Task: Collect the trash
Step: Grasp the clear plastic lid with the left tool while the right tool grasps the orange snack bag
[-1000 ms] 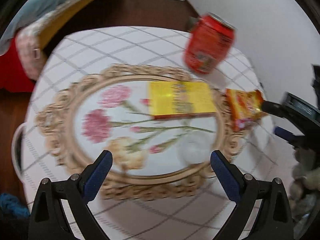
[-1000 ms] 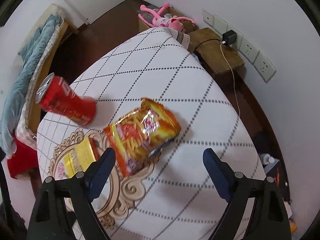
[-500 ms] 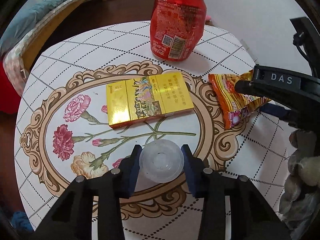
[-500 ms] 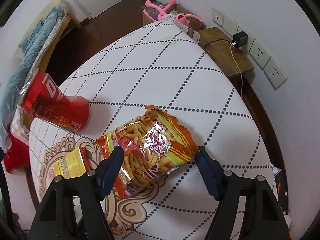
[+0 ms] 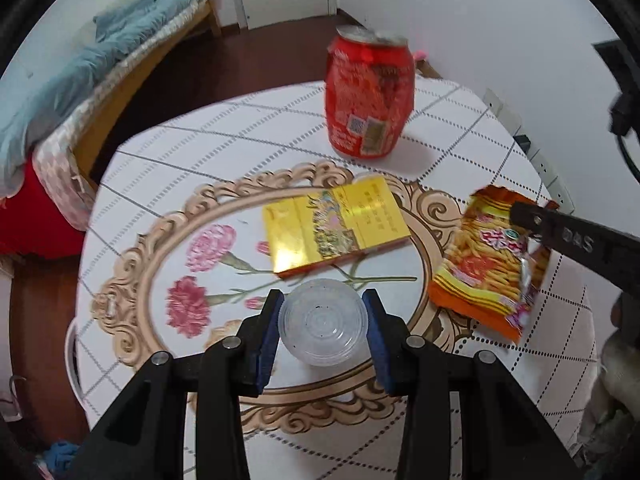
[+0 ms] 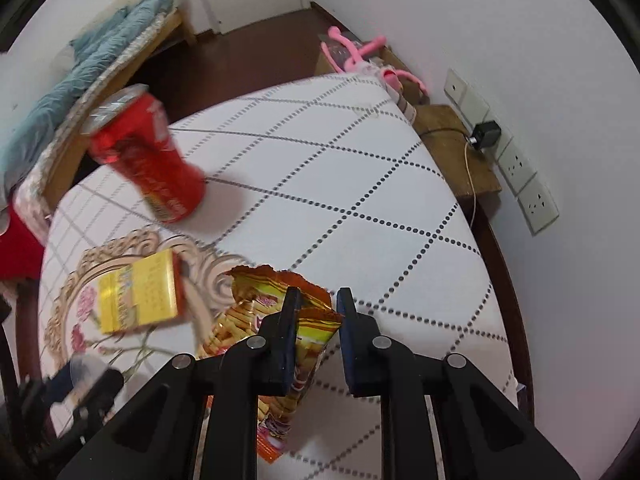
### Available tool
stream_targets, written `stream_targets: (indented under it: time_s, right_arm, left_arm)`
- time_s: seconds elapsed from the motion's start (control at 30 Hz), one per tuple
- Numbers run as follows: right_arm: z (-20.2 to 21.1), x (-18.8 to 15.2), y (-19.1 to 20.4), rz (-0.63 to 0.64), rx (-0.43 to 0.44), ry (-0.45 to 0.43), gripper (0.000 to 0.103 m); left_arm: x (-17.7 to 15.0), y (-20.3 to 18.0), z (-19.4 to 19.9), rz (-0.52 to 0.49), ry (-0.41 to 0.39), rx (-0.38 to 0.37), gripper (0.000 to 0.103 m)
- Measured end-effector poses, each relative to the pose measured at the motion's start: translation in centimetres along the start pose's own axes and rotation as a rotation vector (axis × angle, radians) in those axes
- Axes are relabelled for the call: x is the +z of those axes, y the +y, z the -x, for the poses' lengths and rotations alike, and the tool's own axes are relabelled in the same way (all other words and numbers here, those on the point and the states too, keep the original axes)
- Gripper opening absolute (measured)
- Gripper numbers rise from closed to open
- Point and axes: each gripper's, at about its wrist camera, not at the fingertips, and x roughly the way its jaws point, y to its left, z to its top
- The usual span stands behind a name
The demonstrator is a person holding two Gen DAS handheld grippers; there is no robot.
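Observation:
My left gripper (image 5: 323, 322) is shut on a clear plastic cup (image 5: 323, 325), its blue pads against the cup's sides, just above the round table (image 5: 256, 128). My right gripper (image 6: 316, 332) is shut on an orange snack bag (image 6: 288, 332), which is crumpled between the pads and lifted off the cloth; the bag also shows in the left wrist view (image 5: 488, 264). A red soda can (image 5: 368, 96) stands at the far side. A yellow flat box (image 5: 334, 228) lies in the middle of the table.
The table has a white dotted-check cloth with a floral oval print (image 5: 200, 248). A bed with blue bedding (image 5: 80, 76) stands to the left. A wall with sockets (image 6: 520, 176), a wooden side stand (image 6: 452, 152) and a pink toy (image 6: 360, 56) lie to the right.
My left gripper closed on the clear cup and raised it slightly. My right gripper closed on the snack bag, crumpling and lifting it.

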Motion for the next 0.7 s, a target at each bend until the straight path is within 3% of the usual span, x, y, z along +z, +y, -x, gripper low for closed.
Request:
stream_targets:
  time_s: [0.33,0.7]
  right_arm:
    - [7.3,-2.1,1.5,0.023,0.122,-0.07,0.019]
    - [14.0,-3.0,9.6,0.108,0.262,-0.134,0.019]
  left_arm:
    - [-1.1,3.9,5.4,0.032,-0.084,0.031,0.036]
    - [-2.9,13.2,14.6,0.129,-0.225,0.105,0.036]
